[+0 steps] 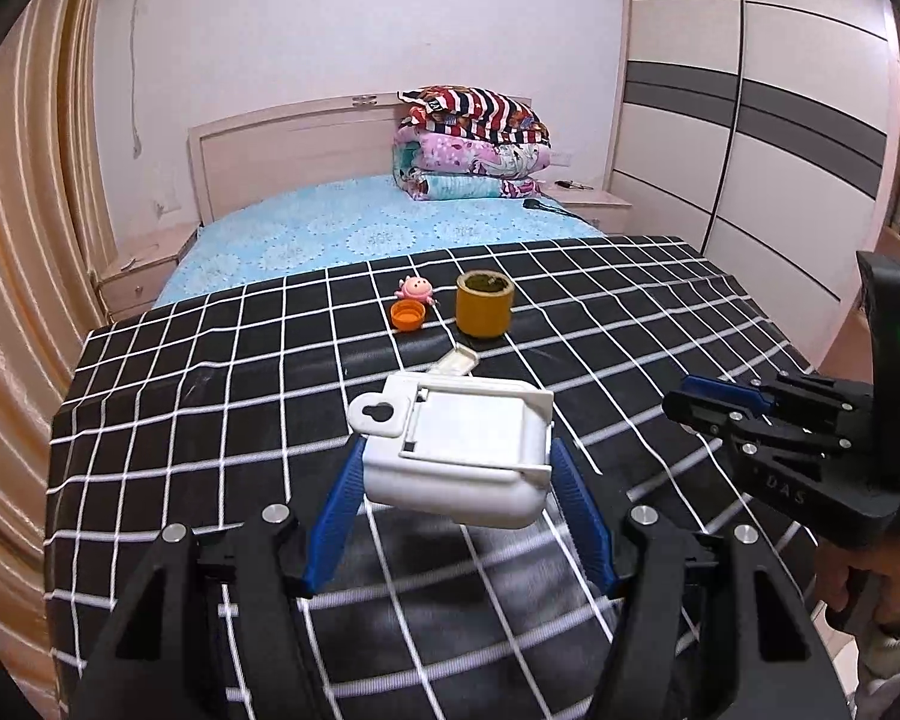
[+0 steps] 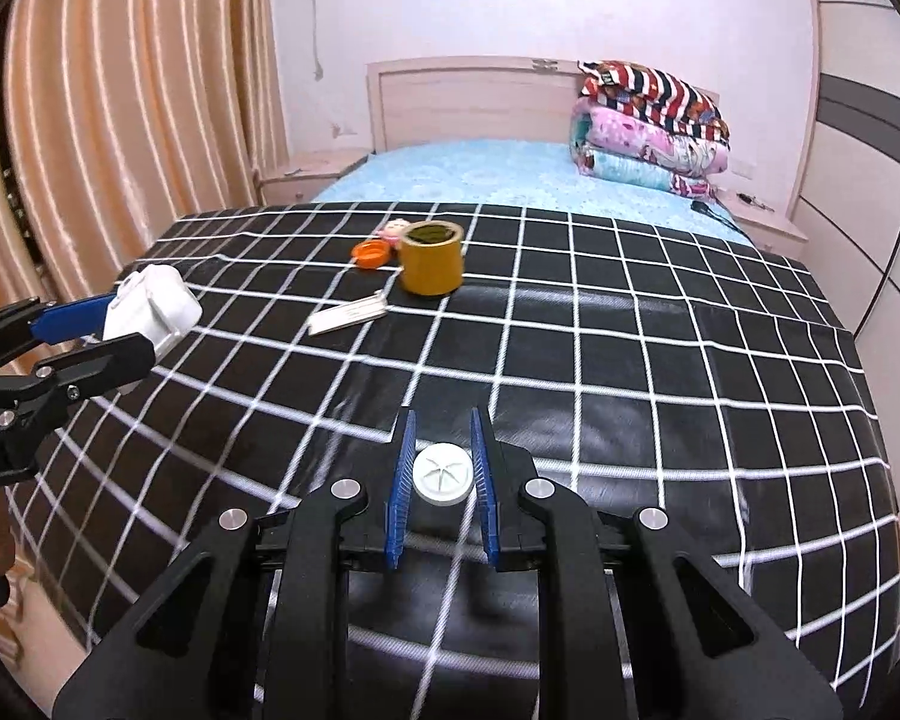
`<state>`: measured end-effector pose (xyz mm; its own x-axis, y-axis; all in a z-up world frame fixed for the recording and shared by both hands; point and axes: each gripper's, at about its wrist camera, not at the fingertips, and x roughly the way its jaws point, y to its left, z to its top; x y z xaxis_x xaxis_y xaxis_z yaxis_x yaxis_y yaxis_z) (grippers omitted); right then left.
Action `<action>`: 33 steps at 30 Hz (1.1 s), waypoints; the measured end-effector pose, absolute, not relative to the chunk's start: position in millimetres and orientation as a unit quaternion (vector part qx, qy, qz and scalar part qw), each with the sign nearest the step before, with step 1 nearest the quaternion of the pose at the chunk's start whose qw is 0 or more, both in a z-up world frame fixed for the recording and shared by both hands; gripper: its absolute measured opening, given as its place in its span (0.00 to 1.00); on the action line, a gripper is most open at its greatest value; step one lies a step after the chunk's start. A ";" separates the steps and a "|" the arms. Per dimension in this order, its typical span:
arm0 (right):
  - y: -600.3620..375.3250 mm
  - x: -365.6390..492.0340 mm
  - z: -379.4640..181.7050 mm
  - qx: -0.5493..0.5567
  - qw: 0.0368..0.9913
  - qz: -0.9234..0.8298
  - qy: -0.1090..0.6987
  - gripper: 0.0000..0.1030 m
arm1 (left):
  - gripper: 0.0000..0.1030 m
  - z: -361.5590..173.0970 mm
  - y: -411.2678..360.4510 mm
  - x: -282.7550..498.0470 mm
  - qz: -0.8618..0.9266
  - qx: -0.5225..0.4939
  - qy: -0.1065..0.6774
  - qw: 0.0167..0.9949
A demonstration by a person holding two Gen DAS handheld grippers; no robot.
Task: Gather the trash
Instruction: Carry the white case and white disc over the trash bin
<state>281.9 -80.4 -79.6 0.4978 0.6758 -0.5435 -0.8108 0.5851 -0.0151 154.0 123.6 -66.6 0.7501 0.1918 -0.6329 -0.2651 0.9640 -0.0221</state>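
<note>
White plastic case (image 1: 459, 450) gripped between pads of left gripper (image 1: 459, 480), held clear above checked cloth (image 1: 210, 420). Small white round cap (image 2: 442, 473) clamped in right gripper (image 2: 442, 468), jaws nearly closed. Two items thus collected. Left on cloth: yellow tape roll (image 1: 485, 305), orange lid (image 1: 407, 315), pink toy (image 1: 415, 288), flat white piece (image 2: 348, 316), possibly packaging. No bin seen.

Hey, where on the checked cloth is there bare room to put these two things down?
The checked cloth lies bare right of the yellow cup, out to its right edge, and along the near edge. It is crowded mid-cloth: orange cap, pink toy, cup and flat white packet sit together.
</note>
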 end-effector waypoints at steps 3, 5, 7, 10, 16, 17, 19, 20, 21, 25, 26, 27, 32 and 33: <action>-87.1 260.7 -81.3 -0.137 0.850 0.447 0.245 0.19 | 0.58 -64.9 109.7 134.6 0.116 -0.051 0.331 0.935; -91.8 249.5 -82.7 -0.140 0.847 0.453 0.241 0.19 | 0.58 -65.0 100.4 123.8 0.116 -0.044 0.328 0.936; -97.3 237.5 -83.5 -0.144 0.844 0.460 0.236 0.19 | 0.58 -65.6 87.2 111.7 0.117 -0.032 0.327 0.937; -106.8 218.8 -86.7 -0.149 0.838 0.473 0.228 0.19 | 0.58 -64.7 72.7 97.6 0.113 -0.022 0.323 0.939; -128.7 192.3 -93.4 -0.155 0.826 0.496 0.216 0.19 | 0.58 -67.6 49.3 71.2 0.099 -0.012 0.320 0.942; -133.4 188.7 -93.7 -0.156 0.825 0.499 0.214 0.19 | 0.58 -68.7 45.6 66.4 0.096 -0.010 0.320 0.943; -140.9 182.6 -95.1 -0.155 0.821 0.506 0.214 0.19 | 0.58 -71.0 37.9 57.6 0.089 -0.005 0.320 0.943; -145.4 180.6 -95.8 -0.147 0.814 0.517 0.221 0.19 | 0.58 -72.6 33.9 52.1 0.086 -0.005 0.320 0.943; -150.4 179.3 -96.4 -0.137 0.806 0.529 0.228 0.19 | 0.58 -74.1 31.8 48.8 0.084 -0.005 0.321 0.943; -164.7 166.9 -101.5 -0.135 0.798 0.541 0.229 0.19 | 0.58 -82.6 19.3 30.8 0.075 -0.010 0.327 0.942; -167.8 163.5 -103.7 -0.135 0.795 0.544 0.231 0.19 | 0.58 -86.1 14.4 25.3 0.071 -0.009 0.328 0.942; -170.1 160.6 -105.3 -0.137 0.793 0.546 0.231 0.19 | 0.58 -88.9 12.0 22.5 0.070 -0.008 0.329 0.942; -183.2 141.9 -120.5 -0.151 0.784 0.555 0.235 0.19 | 0.58 -108.1 -3.7 7.9 0.050 -0.024 0.344 0.938; -184.7 137.7 -125.8 -0.154 0.779 0.558 0.240 0.19 | 0.58 -111.6 -5.8 7.7 0.045 -0.025 0.347 0.936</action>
